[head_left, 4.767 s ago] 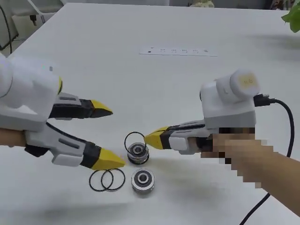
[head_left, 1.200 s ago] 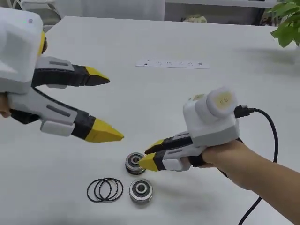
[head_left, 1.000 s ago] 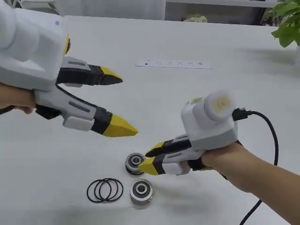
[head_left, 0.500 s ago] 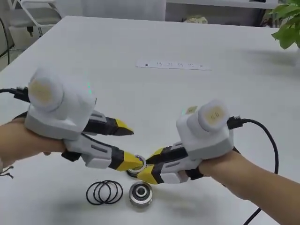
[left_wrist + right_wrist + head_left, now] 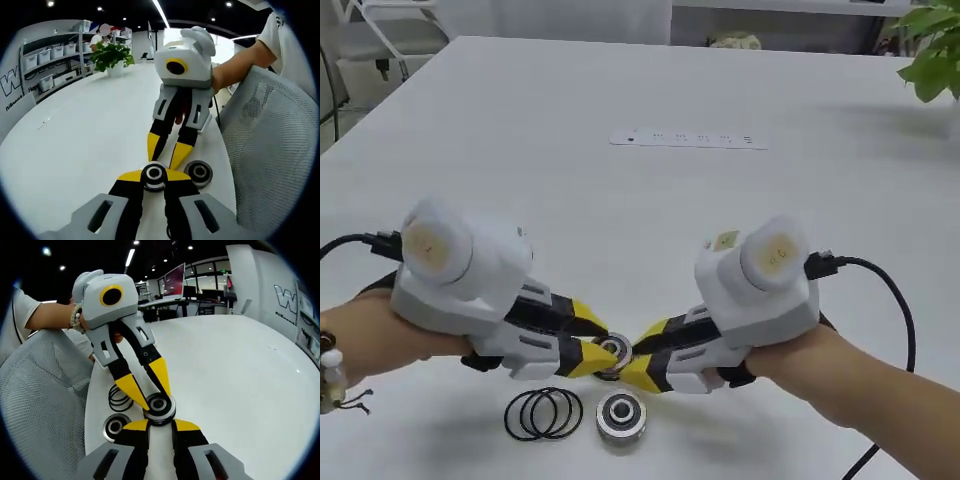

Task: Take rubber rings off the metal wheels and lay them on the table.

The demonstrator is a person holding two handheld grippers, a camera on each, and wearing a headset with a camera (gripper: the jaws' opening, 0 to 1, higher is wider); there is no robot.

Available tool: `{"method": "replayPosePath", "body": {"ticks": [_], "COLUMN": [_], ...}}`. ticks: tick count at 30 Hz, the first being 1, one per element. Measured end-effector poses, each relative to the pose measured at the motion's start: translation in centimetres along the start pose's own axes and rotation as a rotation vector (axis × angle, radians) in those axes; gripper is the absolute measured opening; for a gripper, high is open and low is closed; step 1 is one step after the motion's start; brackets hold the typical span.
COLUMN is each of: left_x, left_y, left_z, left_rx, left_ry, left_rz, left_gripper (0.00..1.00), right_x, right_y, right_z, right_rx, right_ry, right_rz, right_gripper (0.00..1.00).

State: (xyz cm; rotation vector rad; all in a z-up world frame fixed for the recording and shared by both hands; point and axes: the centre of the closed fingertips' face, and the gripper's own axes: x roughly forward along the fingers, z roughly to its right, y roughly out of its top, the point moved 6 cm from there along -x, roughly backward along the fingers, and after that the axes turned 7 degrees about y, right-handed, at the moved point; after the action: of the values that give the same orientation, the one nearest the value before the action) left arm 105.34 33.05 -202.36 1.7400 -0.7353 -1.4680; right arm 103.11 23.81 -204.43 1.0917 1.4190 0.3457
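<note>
Over the white table (image 5: 620,90), my left gripper (image 5: 595,342) clamps the metal wheel (image 5: 613,349), presumably to steady it for stripping. My right gripper (image 5: 640,355) noses against that wheel, though I cannot tell its grip. Three rubber rings (image 5: 544,411) lie just beside the second wheel (image 5: 621,414).

Shiny metal wheels (image 5: 621,416), matt rubber rings (image 5: 544,411) (black); smooth table (image 5: 620,200)

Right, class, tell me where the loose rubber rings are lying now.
In the head view, the rubber rings lie flat on the table, just left of the free metal wheel and nearer the person than the left claw.
</note>
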Motion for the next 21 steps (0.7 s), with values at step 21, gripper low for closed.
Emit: {"method": "replayPosePath", "body": {"ticks": [21], "left_x": [-0.23], "left_y": [-0.42], "left_z": [0.15], "left_rx": [0.034], "left_ry": [0.014], "left_rz": [0.031], "left_gripper": [0.07], "right_x": [-0.58], "right_y": [-0.08], "right_z": [0.68], "right_rx": [0.116], "right_ry": [-0.017], "right_rz": [0.045], "right_gripper": [0.00]}}
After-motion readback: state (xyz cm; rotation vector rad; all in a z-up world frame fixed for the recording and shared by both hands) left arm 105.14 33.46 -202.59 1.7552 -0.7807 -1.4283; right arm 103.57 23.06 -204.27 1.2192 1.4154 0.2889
